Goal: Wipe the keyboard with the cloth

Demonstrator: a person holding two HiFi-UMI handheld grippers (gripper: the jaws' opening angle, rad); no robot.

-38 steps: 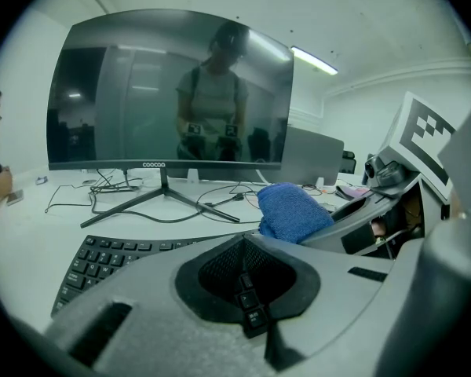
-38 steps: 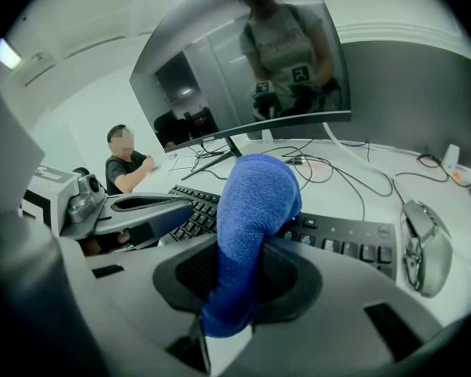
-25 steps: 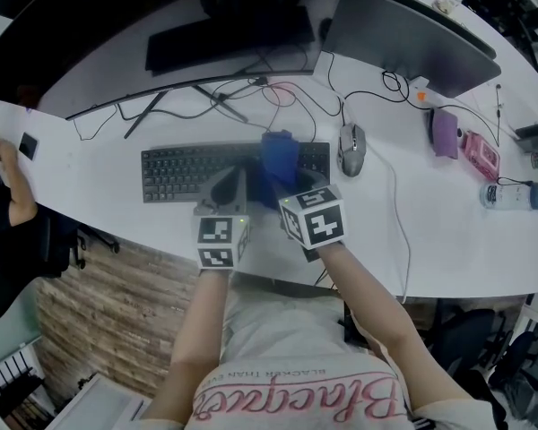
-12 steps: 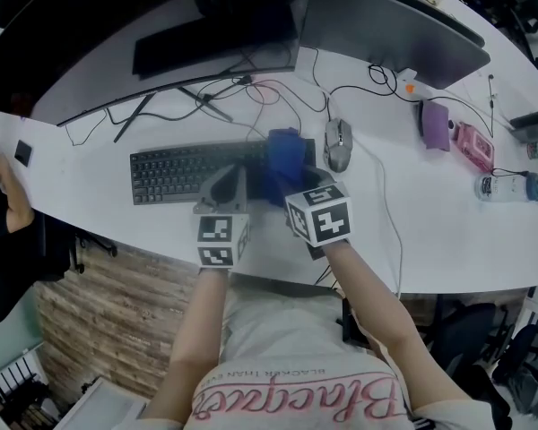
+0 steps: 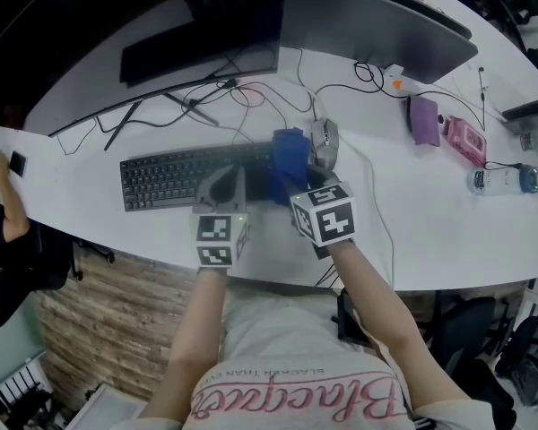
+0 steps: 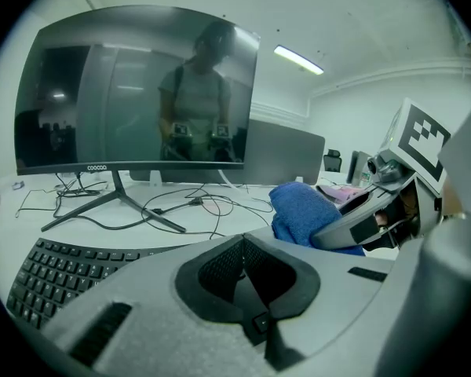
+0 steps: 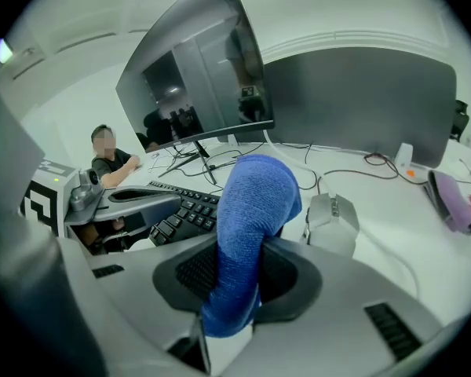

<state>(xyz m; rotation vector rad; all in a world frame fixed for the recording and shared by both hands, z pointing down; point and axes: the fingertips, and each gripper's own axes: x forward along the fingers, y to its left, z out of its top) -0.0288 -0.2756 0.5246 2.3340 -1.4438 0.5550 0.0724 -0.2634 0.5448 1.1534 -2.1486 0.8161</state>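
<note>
On the white desk (image 5: 430, 231), at the far left edge, a person's arm (image 5: 2, 191) rests by the rim. To its right the black keyboard (image 5: 175, 176) lies lengthwise below the curved monitor (image 5: 197, 34), with loose cables (image 5: 206, 106) between them. The left gripper (image 5: 236, 179) hovers over the keyboard's right half; in the left gripper view its jaws (image 6: 242, 240) are pressed together with nothing between them. Just beside it, the right gripper (image 5: 298, 184) has its jaws clamped on the blue cloth (image 5: 287, 155), which bunches up from between the pads (image 7: 239, 269) and arches forward in a thick fold (image 7: 255, 199). The cloth sits over the keyboard's right end, close against the grey mouse (image 5: 323, 141); whether it touches the mouse cannot be told. Farther right a second, flat monitor (image 5: 368, 25) stands at the back, and along the desk lie a purple pouch (image 5: 423, 119), a pink object (image 5: 462, 140) and a clear bottle (image 5: 502, 180) on its side.
</note>
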